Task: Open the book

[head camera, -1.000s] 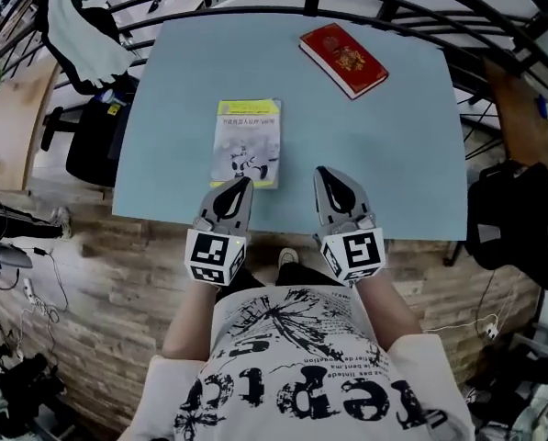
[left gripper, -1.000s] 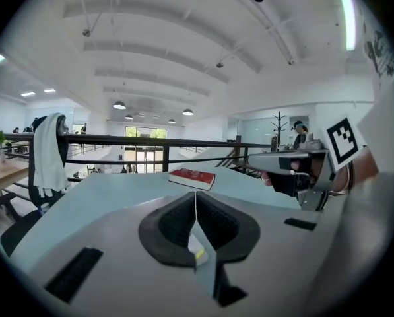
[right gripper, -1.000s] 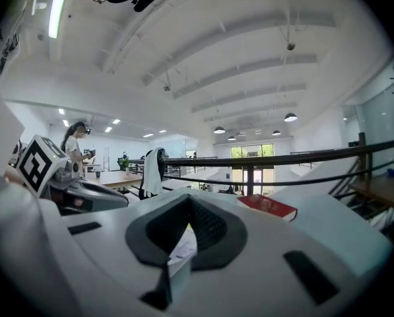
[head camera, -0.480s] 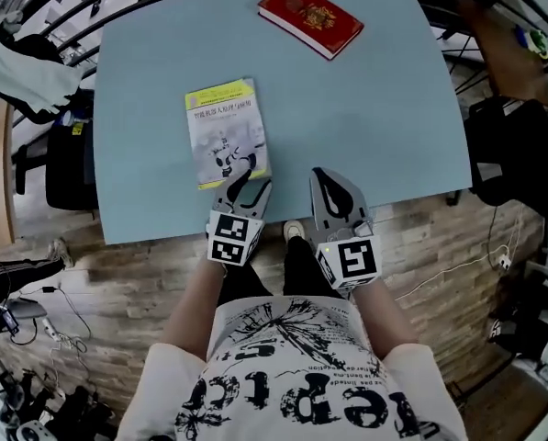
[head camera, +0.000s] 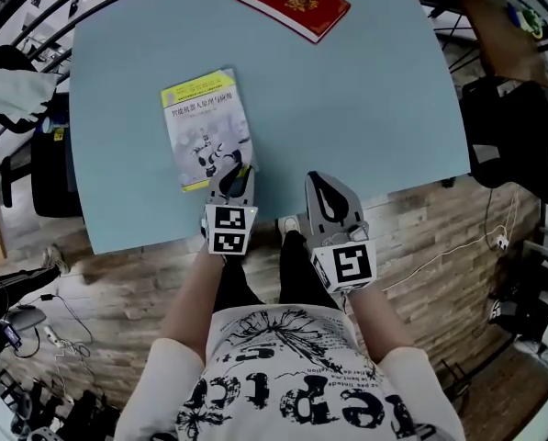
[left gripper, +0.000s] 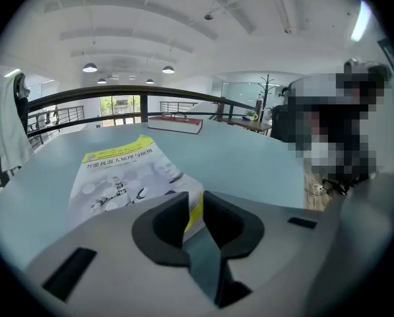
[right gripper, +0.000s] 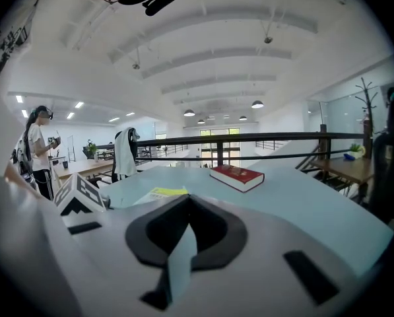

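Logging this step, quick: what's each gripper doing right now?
Left gripper: jaws closing, the yellow book's corner between them.
Right gripper: closed, empty.

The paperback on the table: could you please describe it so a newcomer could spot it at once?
On the pale blue table, look near the person's edge, left of the middle. A thin paperback lies there flat and closed, white with a yellow top band and a grey illustration, unlike the thick red book at the far edge.

The thin paperback book (head camera: pixel 207 127) with a yellow-banded white cover lies closed and flat, slightly askew, near the pale blue bench's (head camera: pixel 365 108) front edge.
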{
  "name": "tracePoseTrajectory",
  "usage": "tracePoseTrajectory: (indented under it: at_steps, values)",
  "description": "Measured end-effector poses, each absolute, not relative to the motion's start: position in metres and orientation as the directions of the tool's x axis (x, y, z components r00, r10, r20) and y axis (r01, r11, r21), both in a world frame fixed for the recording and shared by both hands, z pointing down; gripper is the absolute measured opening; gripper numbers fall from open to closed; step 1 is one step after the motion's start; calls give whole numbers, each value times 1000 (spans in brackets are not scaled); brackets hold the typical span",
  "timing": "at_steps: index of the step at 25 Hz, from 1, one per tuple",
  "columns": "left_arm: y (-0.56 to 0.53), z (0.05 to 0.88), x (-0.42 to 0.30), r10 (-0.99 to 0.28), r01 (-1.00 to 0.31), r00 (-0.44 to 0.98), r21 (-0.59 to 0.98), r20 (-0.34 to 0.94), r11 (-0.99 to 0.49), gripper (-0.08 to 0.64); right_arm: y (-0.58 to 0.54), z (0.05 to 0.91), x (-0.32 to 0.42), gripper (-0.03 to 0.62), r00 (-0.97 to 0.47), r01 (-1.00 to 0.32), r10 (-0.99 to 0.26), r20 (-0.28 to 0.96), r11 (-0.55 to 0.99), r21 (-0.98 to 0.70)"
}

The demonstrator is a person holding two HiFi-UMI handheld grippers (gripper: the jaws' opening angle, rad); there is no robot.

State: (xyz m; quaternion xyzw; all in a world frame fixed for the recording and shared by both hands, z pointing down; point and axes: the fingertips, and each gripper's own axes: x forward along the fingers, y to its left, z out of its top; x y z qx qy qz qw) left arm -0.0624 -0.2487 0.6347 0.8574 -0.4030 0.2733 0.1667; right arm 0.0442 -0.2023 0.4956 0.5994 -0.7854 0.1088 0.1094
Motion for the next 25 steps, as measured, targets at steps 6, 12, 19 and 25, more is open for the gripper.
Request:
tracePoseTrajectory:
  at_steps: [6, 12, 19, 25]
  values:
    - [-249, 615, -66, -619, -785, 537, 73, 574, -615, 29, -208, 487, 47, 11, -256, -965, -920, 297, 261, -24]
    - [-251, 573, -85, -656, -790, 563, 95, 503, -605, 25, -216, 467, 27, 11, -298, -950, -918, 261, 312, 10]
    - [-254, 522, -135, -729, -824, 551, 123, 406, -554, 23, -228, 436, -18, 11, -358, -927, -909, 214, 374, 37]
    - [-253, 496, -200, -793, -862, 500, 106, 349, -496, 23, -238, 422, -77, 11, -421, -900, -889, 179, 434, 42]
